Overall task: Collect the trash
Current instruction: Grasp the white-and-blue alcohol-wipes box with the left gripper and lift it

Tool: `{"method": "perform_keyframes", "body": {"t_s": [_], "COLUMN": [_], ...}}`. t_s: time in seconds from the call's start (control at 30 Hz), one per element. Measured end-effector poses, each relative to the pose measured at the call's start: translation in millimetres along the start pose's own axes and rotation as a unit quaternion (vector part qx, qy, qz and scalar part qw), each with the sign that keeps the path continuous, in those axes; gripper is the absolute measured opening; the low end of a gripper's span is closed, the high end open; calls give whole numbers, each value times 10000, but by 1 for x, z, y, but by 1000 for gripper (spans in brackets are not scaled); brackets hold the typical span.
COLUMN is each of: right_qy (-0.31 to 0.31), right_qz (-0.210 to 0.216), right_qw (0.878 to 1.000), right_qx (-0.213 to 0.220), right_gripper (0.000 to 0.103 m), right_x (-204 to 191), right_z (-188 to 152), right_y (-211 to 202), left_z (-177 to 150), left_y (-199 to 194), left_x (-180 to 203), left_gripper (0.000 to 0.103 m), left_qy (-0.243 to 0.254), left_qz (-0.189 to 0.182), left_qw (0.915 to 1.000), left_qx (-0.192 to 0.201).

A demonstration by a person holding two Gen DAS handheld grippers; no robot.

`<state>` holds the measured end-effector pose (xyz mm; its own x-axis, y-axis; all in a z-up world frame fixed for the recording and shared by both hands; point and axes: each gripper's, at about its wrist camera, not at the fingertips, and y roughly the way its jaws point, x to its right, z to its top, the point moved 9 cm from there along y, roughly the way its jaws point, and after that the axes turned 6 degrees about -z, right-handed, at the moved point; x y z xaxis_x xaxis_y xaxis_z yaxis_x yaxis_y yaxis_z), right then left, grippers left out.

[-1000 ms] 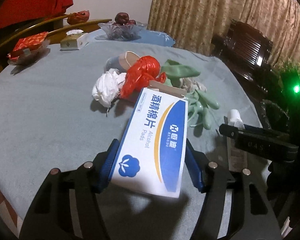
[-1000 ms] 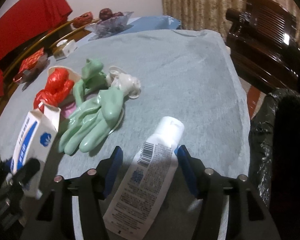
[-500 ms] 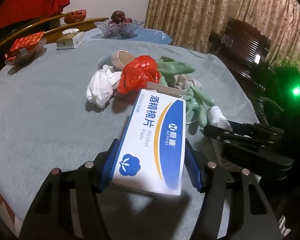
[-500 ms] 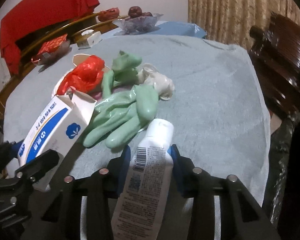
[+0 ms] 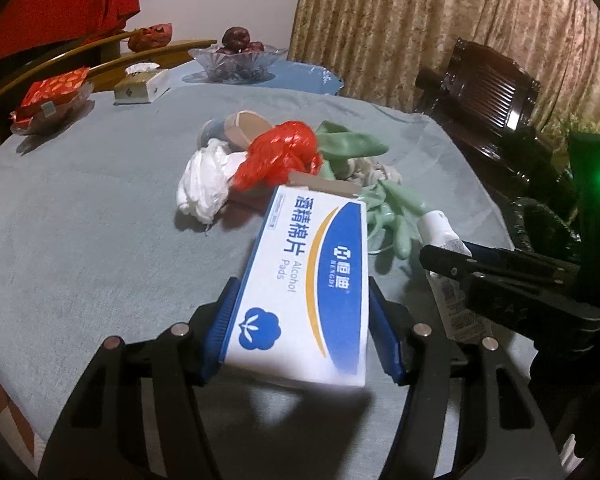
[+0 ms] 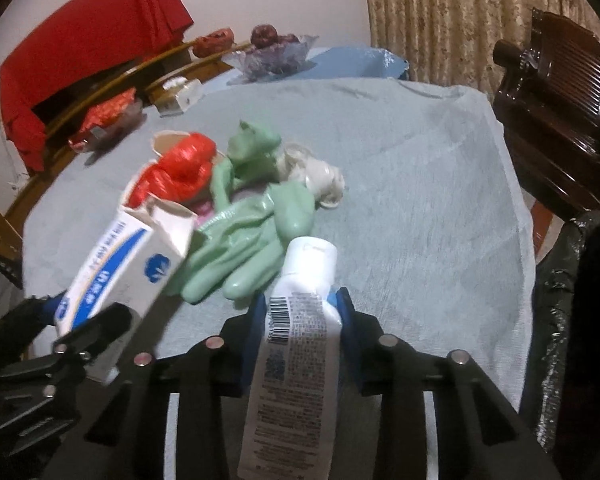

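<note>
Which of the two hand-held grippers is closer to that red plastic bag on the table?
Left. The left hand-held gripper, gripping the box, sits just in front of the red bag; the right hand-held gripper, closing on the tube, is off beside the green gloves.

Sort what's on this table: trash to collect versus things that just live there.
Trash:
- alcohol pad box, in left tool
- white tube, right tool closing on it
- green gloves
- red bag
- white tissue wad

Not trash:
- fruit bowl
- tissue box
- red snack packet
</note>
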<state>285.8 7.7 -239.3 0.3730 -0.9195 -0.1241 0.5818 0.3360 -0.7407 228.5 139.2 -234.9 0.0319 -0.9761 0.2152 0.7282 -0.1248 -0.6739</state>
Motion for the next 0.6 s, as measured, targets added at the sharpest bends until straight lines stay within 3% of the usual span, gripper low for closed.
{"method": "perform_keyframes", "body": {"t_s": [0.33,0.6], "right_qy": [-114,-178], "right_qz": [-115,-88], "right_qw": [9998,9998], "right_qx": [121,-102], "right_gripper": [35,35], "right_x": [9,15], "right_z": [2,-10], "right_y": [-17,-10], "left_z": [-3,-19], "left_y": [-2,18], "left_x": [15,11], "left_gripper": [54,55], "left_qy": [107,-117], "left_qz": [-120,-248], "left_qw": [9999,9984], "left_qx": [-38,-499]}}
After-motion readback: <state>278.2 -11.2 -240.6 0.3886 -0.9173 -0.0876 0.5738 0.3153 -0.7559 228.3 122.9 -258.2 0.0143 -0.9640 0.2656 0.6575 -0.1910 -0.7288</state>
